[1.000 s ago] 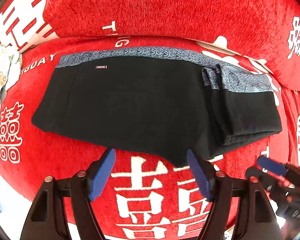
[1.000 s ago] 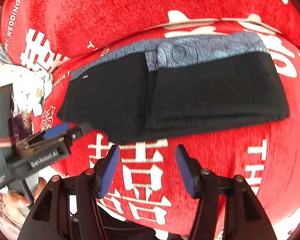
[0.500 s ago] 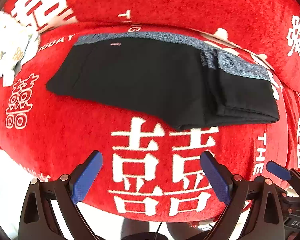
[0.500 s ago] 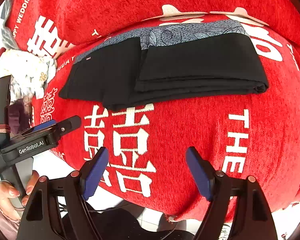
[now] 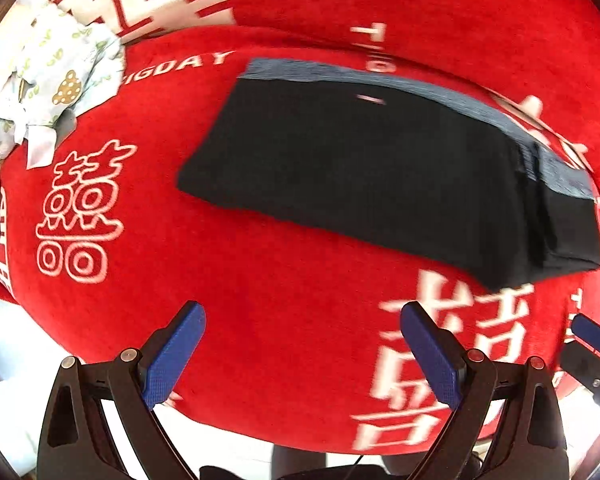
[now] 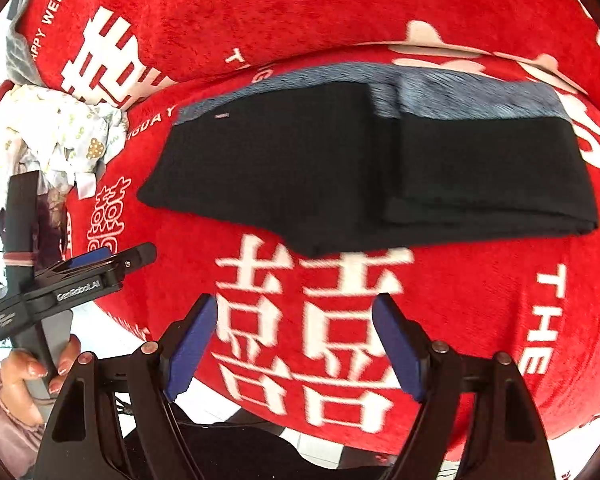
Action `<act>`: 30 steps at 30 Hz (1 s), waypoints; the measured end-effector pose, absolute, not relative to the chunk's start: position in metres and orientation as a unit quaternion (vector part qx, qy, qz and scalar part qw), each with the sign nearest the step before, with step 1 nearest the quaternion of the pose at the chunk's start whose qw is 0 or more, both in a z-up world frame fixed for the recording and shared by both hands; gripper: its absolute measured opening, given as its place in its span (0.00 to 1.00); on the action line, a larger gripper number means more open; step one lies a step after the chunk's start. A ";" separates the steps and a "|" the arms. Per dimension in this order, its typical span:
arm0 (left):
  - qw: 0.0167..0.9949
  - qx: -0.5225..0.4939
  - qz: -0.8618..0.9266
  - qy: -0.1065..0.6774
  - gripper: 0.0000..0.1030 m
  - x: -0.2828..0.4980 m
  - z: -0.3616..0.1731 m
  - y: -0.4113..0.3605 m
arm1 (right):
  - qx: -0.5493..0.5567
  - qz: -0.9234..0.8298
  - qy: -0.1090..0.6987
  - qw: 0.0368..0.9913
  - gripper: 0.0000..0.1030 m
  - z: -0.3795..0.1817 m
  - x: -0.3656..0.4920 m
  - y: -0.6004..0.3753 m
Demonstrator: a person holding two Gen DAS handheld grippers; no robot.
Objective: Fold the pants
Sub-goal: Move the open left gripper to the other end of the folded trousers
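Black pants point(image 5: 360, 164) with a grey patterned waistband lie flat on the red sofa seat, their right part folded over on top; they also show in the right wrist view point(image 6: 340, 176). My left gripper point(image 5: 302, 344) is open and empty, above the seat's front edge, short of the pants' left half. My right gripper point(image 6: 294, 336) is open and empty, in front of the pants' middle. The left gripper also shows at the left of the right wrist view point(image 6: 112, 258), and a right fingertip point(image 5: 592, 334) shows at the right edge of the left wrist view.
The red sofa cover point(image 6: 480, 300) has white printed characters, with a backrest point(image 6: 300, 12) behind the pants. A crumpled pale patterned cloth point(image 5: 48, 80) lies at the seat's left end, also in the right wrist view point(image 6: 60, 136). White floor lies below the seat's front edge.
Both grippers pulled back from the pants' front edge and opened wider. The left gripper has since shifted left. The pants have not moved.
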State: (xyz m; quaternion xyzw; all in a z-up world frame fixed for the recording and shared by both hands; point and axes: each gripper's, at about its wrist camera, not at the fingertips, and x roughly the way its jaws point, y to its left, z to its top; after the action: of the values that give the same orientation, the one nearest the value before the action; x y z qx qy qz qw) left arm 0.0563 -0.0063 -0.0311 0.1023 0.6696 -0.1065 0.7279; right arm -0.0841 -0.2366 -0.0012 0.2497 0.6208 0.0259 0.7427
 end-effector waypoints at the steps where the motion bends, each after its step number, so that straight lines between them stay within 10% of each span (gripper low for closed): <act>1: 0.728 0.104 -0.106 0.669 0.96 0.064 -0.033 0.000 | 0.251 0.023 0.622 0.741 0.80 -0.003 -0.075 -0.227; 30: 0.670 -0.135 -0.205 0.701 0.95 0.146 -0.107 0.069 | 0.210 -0.046 0.659 0.721 0.80 -0.067 0.033 -0.196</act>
State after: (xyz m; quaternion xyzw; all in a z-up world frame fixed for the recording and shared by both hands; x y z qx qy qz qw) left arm 0.1456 0.0695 -0.1073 -0.1353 0.7010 -0.2047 0.6697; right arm 0.0326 -0.1964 -0.0674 0.2104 0.6590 -0.0460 0.7206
